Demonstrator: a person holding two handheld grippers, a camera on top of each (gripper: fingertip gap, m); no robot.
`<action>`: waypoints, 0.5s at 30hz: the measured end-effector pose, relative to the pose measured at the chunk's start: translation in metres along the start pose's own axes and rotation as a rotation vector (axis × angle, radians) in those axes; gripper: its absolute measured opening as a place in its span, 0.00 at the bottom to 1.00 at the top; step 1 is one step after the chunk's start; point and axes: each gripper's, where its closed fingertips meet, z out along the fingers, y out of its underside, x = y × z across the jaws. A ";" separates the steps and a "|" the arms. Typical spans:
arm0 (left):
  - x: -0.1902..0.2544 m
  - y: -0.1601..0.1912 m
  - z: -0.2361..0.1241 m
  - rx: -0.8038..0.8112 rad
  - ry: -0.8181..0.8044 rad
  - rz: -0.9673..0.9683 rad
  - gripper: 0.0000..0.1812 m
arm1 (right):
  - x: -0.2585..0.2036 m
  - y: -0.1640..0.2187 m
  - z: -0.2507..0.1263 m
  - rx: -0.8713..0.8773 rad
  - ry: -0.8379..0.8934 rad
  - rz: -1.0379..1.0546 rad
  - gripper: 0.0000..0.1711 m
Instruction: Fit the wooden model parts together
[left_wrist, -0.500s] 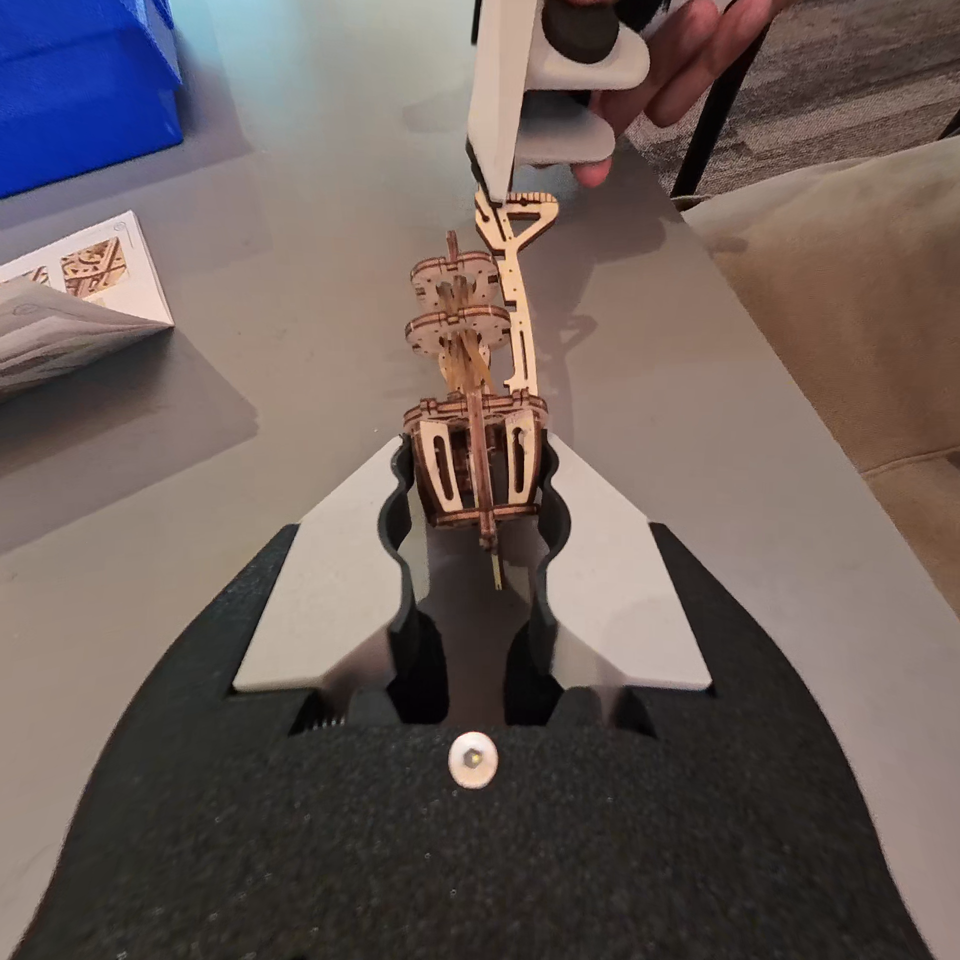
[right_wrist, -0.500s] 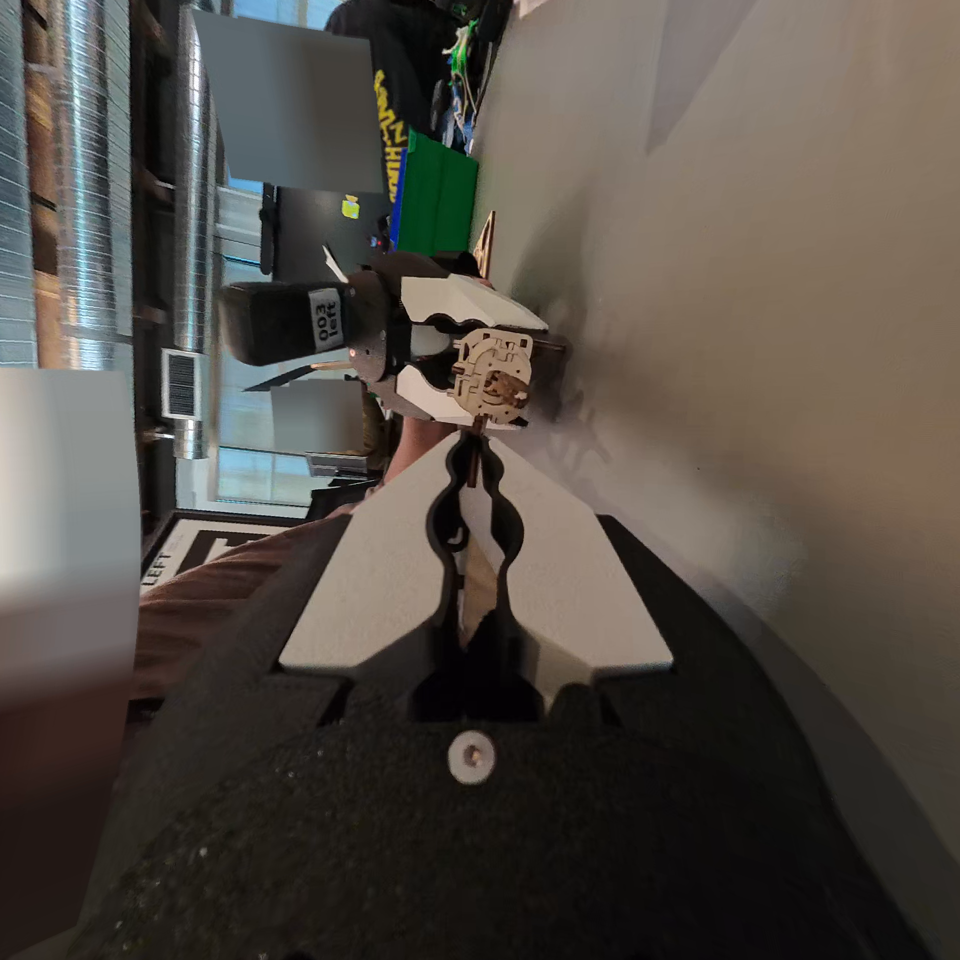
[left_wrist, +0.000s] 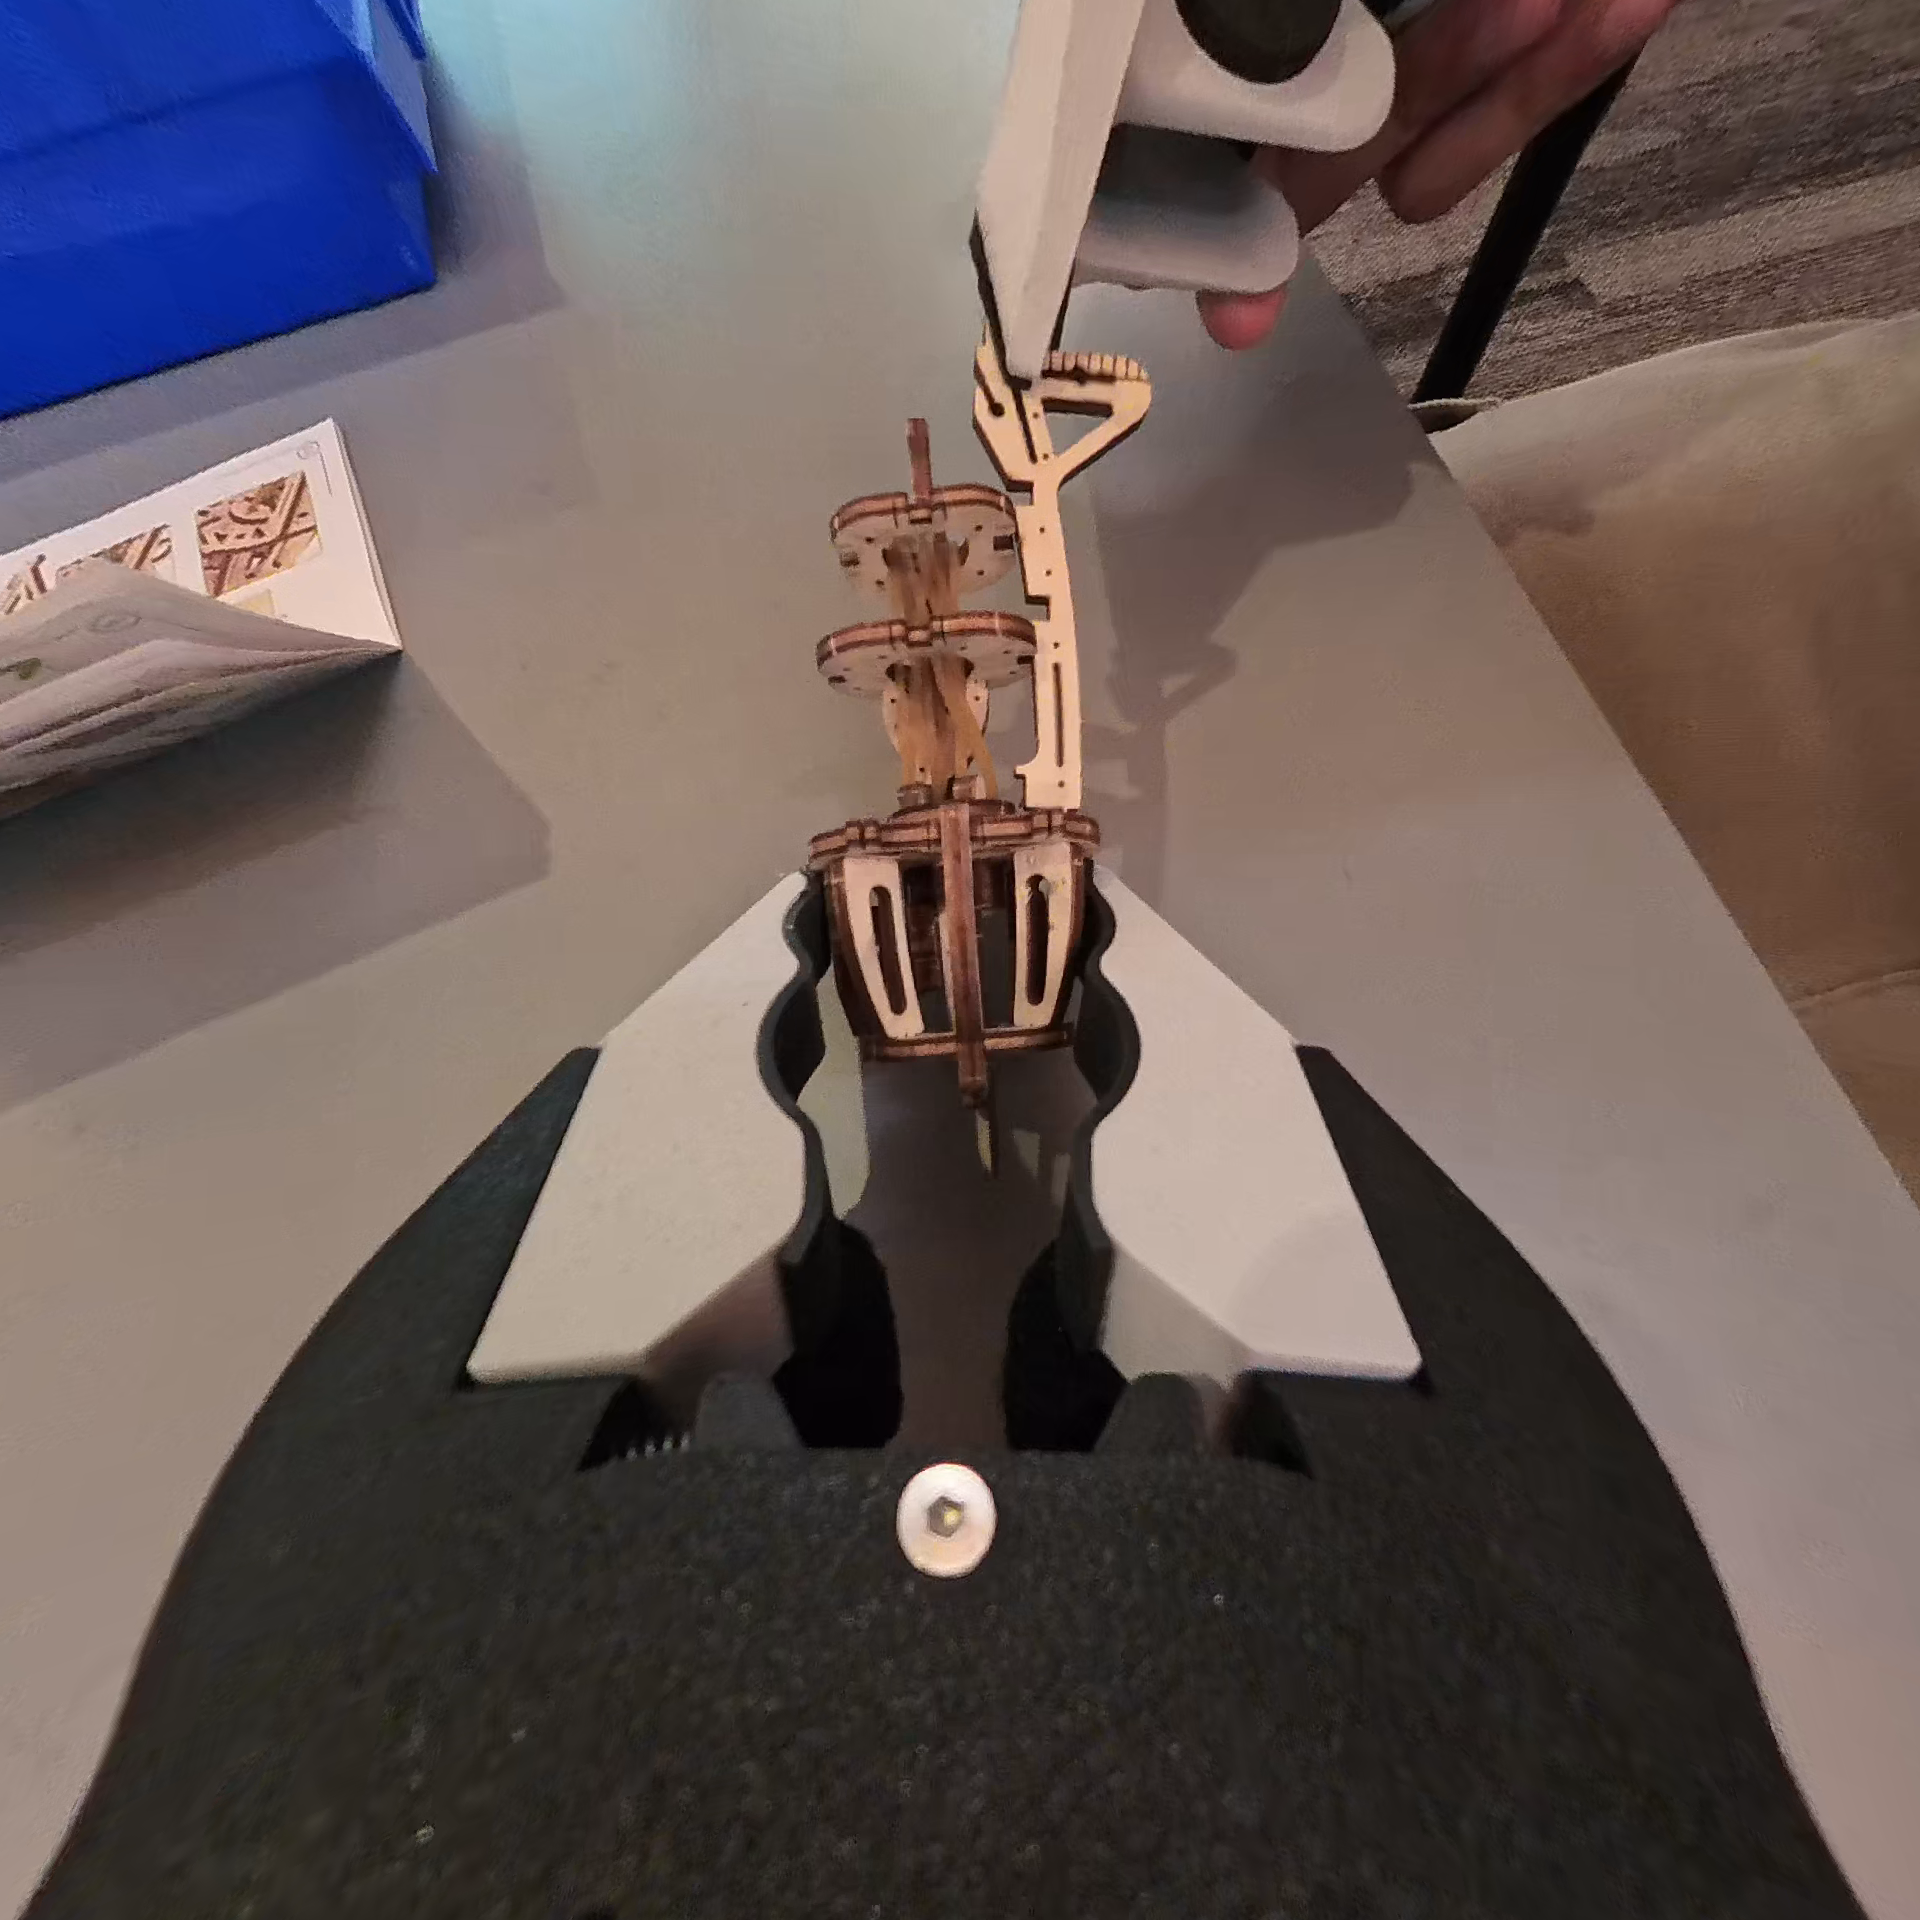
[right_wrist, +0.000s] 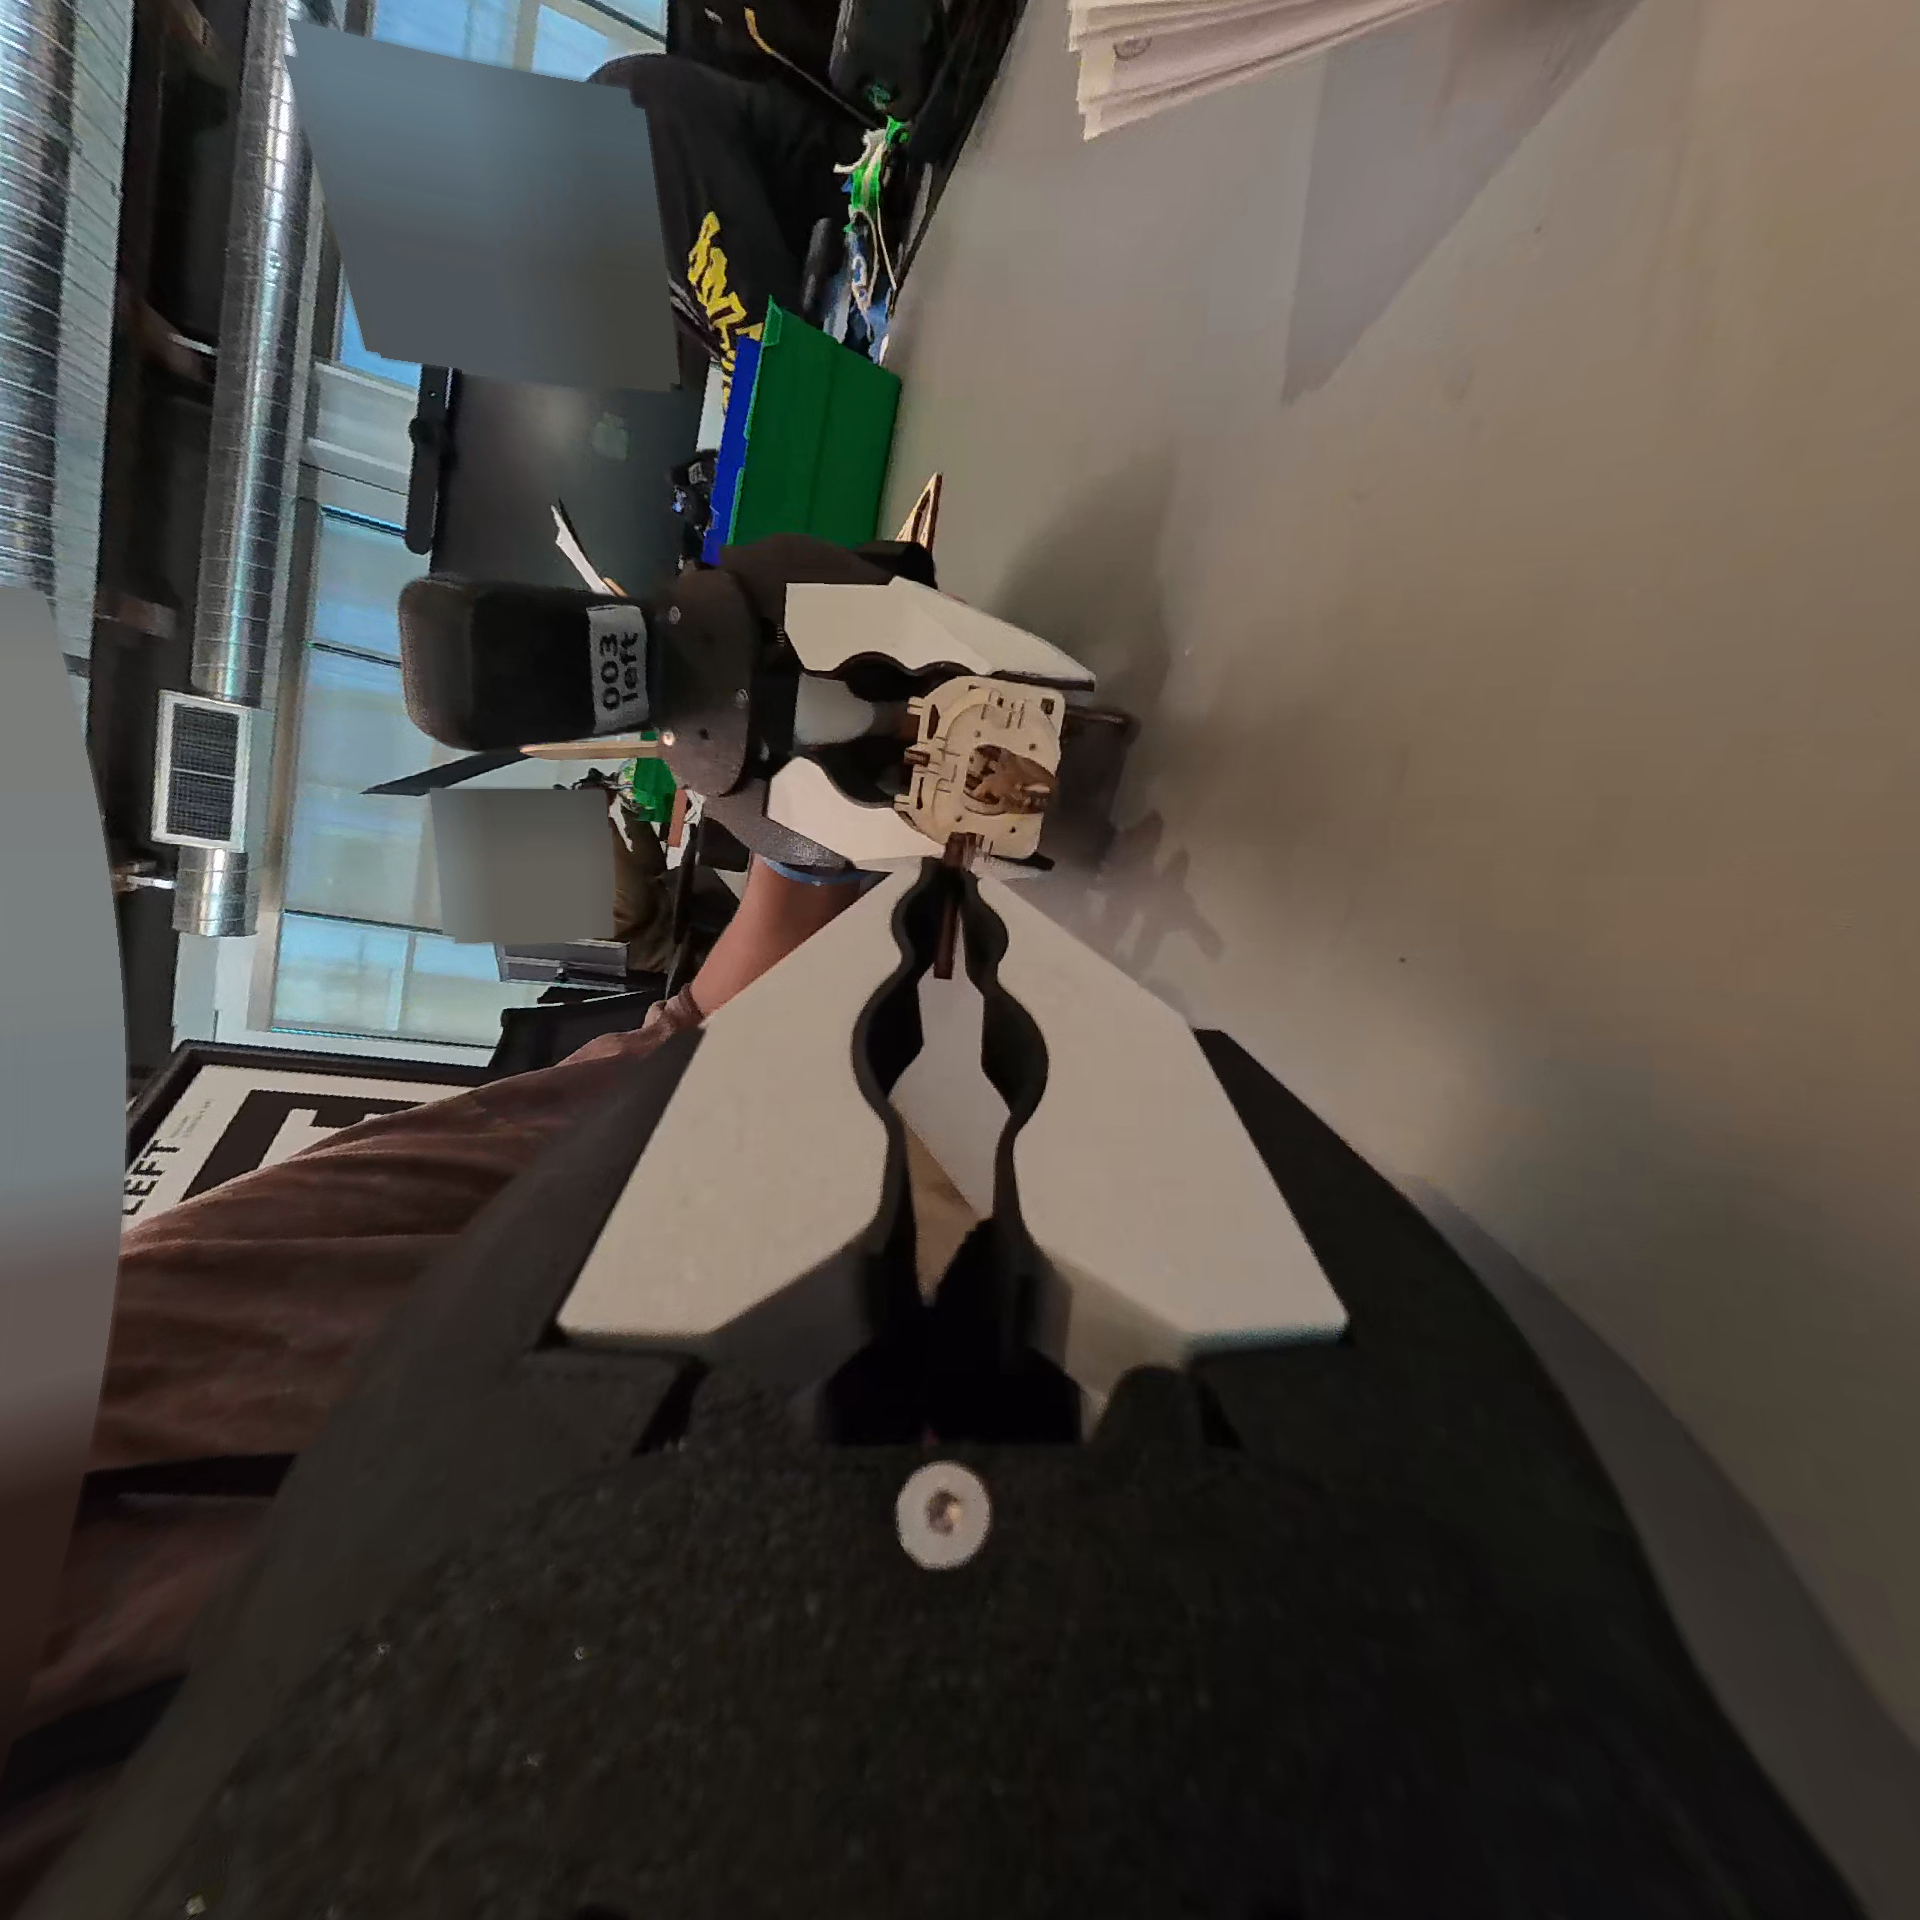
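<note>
Gripping the barrel-shaped base of a wooden model (left_wrist: 956, 935), left gripper (left_wrist: 951, 966) clamped on both its sides, long axis running straight ahead over a grey table (left_wrist: 644, 312). Beyond the base, two slotted discs on a central spine. Alongside the model's right flank, touching or just above the base rim (cannot tell which), a thin flat strut (left_wrist: 1055, 613) lying parallel to that axis. Pinching the strut's far forked end, right gripper (left_wrist: 1013, 358), closed tight, reaching in from the far right. Farther left: open booklet (left_wrist: 197, 613), blue box (left_wrist: 197, 177), contents hidden.
</note>
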 end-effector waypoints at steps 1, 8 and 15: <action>-0.001 0.000 0.001 -0.004 -0.015 0.009 0.24 | 0.000 0.000 0.000 0.002 0.005 0.002 0.01; -0.005 -0.002 0.004 0.000 -0.086 0.071 0.24 | 0.001 -0.005 -0.002 0.039 0.010 -0.004 0.02; -0.006 -0.014 -0.002 0.085 -0.071 0.033 0.23 | -0.010 -0.005 -0.001 0.021 -0.070 -0.019 0.03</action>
